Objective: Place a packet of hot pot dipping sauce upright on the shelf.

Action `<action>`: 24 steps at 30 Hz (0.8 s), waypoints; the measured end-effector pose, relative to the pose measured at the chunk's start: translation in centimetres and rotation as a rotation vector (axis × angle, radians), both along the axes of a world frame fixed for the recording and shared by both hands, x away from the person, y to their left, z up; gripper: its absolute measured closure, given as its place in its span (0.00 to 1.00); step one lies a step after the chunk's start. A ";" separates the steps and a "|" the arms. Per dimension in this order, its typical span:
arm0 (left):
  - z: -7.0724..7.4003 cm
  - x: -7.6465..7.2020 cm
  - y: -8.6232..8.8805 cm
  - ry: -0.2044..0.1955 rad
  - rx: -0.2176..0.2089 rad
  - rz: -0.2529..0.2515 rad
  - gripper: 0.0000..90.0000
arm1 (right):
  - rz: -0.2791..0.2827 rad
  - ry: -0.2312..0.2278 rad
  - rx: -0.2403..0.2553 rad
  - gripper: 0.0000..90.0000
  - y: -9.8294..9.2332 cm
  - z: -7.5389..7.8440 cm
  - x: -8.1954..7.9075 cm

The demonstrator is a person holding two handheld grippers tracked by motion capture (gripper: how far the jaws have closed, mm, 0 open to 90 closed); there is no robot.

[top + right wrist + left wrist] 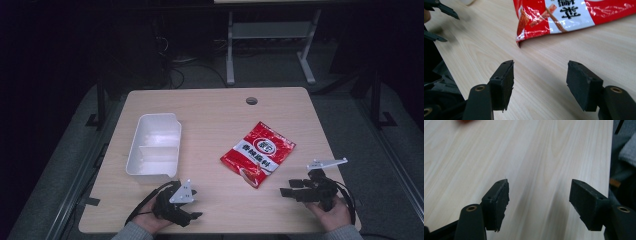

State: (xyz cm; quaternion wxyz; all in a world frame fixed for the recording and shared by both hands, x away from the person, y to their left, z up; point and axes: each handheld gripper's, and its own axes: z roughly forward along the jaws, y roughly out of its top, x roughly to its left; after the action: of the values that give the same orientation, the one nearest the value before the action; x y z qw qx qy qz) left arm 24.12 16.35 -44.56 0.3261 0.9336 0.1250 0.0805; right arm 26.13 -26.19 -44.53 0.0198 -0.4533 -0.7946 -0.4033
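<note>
A red and white snack bag [258, 152] lies flat near the middle right of the wooden table [215, 112]. A white two-compartment tray [154, 145] stands to its left, empty. My left gripper [192, 209] rests at the front edge below the tray, held by a hand, its jaws apart over bare wood [539, 192]. My right gripper [286, 188] sits at the front right, pointing left, just below the bag's near corner. Its jaws stand open [540, 77] with the bag [564, 15] a short way ahead, nothing between them.
A round cable hole [251, 100] sits near the table's far edge. Beyond the table stands a white metal frame [270, 45] on dark floor. In the right gripper view the left gripper's fingertips [441, 10] show at the upper left.
</note>
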 end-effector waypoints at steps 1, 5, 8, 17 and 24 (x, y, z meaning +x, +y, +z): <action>0.1 0.2 -0.2 0.006 -0.003 0.002 0.37 | -0.001 0.000 0.008 0.42 0.0 0.1 0.1; 0.5 0.8 -0.9 0.011 -0.009 0.027 0.46 | -0.006 -0.006 0.009 0.42 -0.1 0.2 0.4; 1.1 2.0 -2.5 0.019 -0.023 0.033 0.52 | -0.011 -0.007 0.005 0.41 -0.2 0.2 0.9; 1.8 4.3 -6.2 0.017 0.004 0.020 0.68 | -0.054 -0.032 -0.013 0.41 -1.1 0.7 2.5; 1.7 6.4 -8.5 0.010 0.026 0.045 0.78 | -0.099 -0.039 -0.005 0.41 -2.1 1.0 4.6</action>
State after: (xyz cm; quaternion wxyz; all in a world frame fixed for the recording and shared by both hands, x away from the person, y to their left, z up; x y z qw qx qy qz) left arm 30.51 7.87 -42.81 0.3115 0.9351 0.1464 0.0846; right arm 30.68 -28.31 -43.50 -0.0167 -0.4844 -0.7724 -0.4105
